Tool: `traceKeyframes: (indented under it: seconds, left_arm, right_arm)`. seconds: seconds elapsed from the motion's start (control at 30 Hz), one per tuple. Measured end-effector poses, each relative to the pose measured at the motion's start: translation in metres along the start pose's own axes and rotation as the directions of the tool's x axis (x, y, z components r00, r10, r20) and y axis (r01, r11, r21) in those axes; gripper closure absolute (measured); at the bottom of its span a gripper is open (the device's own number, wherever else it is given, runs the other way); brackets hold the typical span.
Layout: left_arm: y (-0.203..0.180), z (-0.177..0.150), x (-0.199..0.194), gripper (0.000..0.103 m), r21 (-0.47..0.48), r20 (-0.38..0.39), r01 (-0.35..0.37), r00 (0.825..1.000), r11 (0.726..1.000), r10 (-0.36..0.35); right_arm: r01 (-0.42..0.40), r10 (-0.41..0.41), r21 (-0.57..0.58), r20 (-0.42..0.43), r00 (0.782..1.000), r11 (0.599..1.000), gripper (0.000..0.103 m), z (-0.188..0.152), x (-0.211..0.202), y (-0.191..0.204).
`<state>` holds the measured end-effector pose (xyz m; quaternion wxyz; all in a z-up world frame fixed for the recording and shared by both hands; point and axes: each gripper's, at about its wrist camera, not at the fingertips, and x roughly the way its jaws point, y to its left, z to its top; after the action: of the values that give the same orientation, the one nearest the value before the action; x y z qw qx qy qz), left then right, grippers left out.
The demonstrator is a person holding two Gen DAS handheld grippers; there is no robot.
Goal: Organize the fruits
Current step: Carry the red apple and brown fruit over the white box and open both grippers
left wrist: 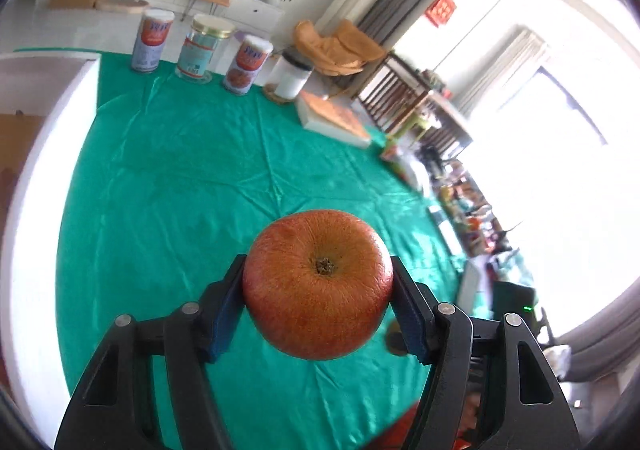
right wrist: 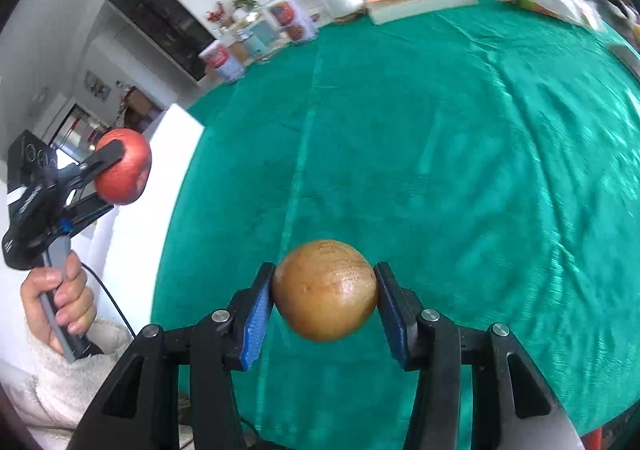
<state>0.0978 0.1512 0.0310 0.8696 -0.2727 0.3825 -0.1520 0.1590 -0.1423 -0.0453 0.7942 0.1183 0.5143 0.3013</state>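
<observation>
My left gripper is shut on a red apple, held above the green tablecloth with its calyx end towards the camera. In the right wrist view the same left gripper holds the apple at the far left, over the table's left edge. My right gripper is shut on a round brown-yellow fruit, perhaps a pear, held above the green cloth.
Two cans and a glass jar stand at the table's far edge, with a white jar and a book to their right. A white box lies along the left edge. Red objects show below the left gripper.
</observation>
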Motion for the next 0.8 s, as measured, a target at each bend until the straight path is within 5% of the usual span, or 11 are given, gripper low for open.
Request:
traceKeyframes:
  seconds: [0.13, 0.3, 0.5, 0.7, 0.8]
  left_arm:
    - [0.001, 0.001, -0.118, 0.034, 0.034, 0.137, -0.075, 0.988, 0.997, 0.069]
    - [0.059, 0.018, -0.188, 0.034, 0.012, 0.187, -0.346, 0.922, 0.938, 0.338]
    - [0.21, 0.034, -0.131, 0.034, -0.153, -0.047, -0.551, 0.833, 0.82, 0.551]
    - [0.286, 0.022, -0.089, 0.034, -0.214, -0.201, -0.615, 0.788, 0.759, 0.582]
    - [0.294, 0.017, -0.082, 0.033, -0.214, -0.229, -0.613, 0.788, 0.761, 0.571]
  right_arm:
    - [-0.14, 0.135, -0.156, -0.044, 0.99, 0.978, 0.054, 0.019, 0.022, 0.101]
    - [-0.245, 0.204, -0.356, -0.15, 0.967, 0.902, 0.054, 0.031, 0.071, 0.233]
    - [-0.138, 0.046, -0.596, -0.166, 0.985, 0.791, 0.054, 0.04, 0.159, 0.346]
    - [-0.02, -0.125, -0.674, -0.166, 0.978, 0.739, 0.053, 0.045, 0.228, 0.372]
    - [-0.005, -0.156, -0.68, -0.175, 0.972, 0.733, 0.05, 0.042, 0.237, 0.368]
